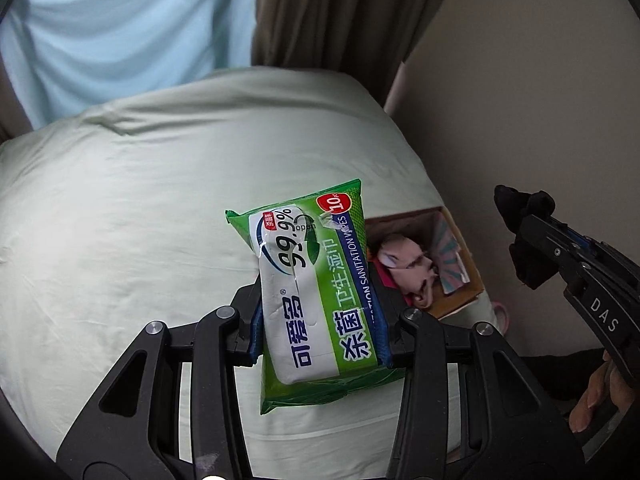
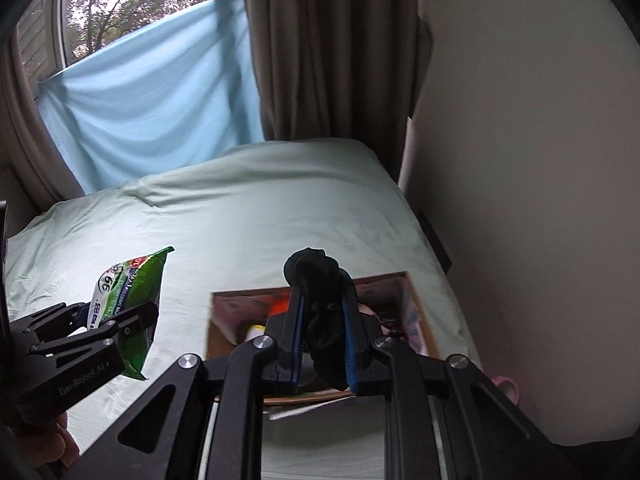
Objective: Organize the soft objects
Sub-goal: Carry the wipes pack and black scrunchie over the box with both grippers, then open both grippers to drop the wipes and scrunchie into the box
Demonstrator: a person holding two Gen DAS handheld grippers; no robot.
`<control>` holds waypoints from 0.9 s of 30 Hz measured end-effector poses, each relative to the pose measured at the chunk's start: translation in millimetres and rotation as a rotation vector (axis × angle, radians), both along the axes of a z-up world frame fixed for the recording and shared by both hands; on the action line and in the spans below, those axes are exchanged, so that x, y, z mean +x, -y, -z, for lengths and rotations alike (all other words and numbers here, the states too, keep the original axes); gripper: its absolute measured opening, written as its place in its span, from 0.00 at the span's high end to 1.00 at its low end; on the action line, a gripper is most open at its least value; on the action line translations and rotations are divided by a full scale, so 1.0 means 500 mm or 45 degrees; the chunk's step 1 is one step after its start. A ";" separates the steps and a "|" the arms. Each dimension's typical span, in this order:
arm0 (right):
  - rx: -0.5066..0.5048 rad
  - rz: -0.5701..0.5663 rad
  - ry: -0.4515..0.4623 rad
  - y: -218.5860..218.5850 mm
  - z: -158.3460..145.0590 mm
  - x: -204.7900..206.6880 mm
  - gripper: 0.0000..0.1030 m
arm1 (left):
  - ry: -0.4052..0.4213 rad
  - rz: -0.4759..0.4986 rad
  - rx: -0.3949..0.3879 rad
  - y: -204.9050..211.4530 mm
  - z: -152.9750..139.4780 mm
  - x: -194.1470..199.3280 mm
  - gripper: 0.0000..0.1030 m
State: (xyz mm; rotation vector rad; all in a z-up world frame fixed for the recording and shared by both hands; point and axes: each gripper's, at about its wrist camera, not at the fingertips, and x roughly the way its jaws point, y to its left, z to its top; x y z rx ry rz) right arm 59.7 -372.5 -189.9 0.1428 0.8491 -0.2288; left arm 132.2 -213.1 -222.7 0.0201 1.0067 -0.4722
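One green plastic pack of sanitation wipes (image 1: 316,292) is clamped between the jaws of the left gripper (image 1: 320,332), above the pale green bed sheet (image 1: 120,240). One open cardboard box (image 1: 460,264) stands just behind it, with perhaps two pink soft things inside.

From the right wrist, the right gripper (image 2: 323,340) has its jaws closed narrow on one black cloth bundle (image 2: 320,312), held over the same box (image 2: 420,304). The wipes pack (image 2: 128,304) is at left.
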 end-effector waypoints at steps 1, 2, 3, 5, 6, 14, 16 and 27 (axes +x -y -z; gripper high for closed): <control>0.007 0.006 -0.022 0.024 0.016 0.004 0.85 | -0.023 0.007 -0.002 0.025 0.014 0.002 0.63; 0.012 0.010 -0.039 0.041 0.028 0.008 0.85 | -0.043 0.015 0.002 0.048 0.028 0.004 0.63; 0.021 0.014 -0.056 0.061 0.043 0.014 0.85 | -0.068 0.026 0.011 0.076 0.045 0.008 0.63; 0.042 0.022 -0.089 0.097 0.071 0.027 0.85 | -0.111 0.039 0.017 0.123 0.077 0.016 0.63; 0.052 0.026 -0.104 0.114 0.087 0.033 0.85 | -0.133 0.045 0.024 0.142 0.094 0.022 0.63; 0.181 0.036 -0.259 0.218 0.220 0.114 0.85 | -0.320 0.029 0.084 0.241 0.235 0.077 0.63; 0.221 0.032 -0.290 0.235 0.248 0.130 0.85 | -0.340 0.043 0.112 0.258 0.256 0.083 0.63; 0.370 -0.069 -0.456 0.260 0.349 0.214 0.02 | -0.269 0.135 0.407 0.308 0.291 0.081 0.00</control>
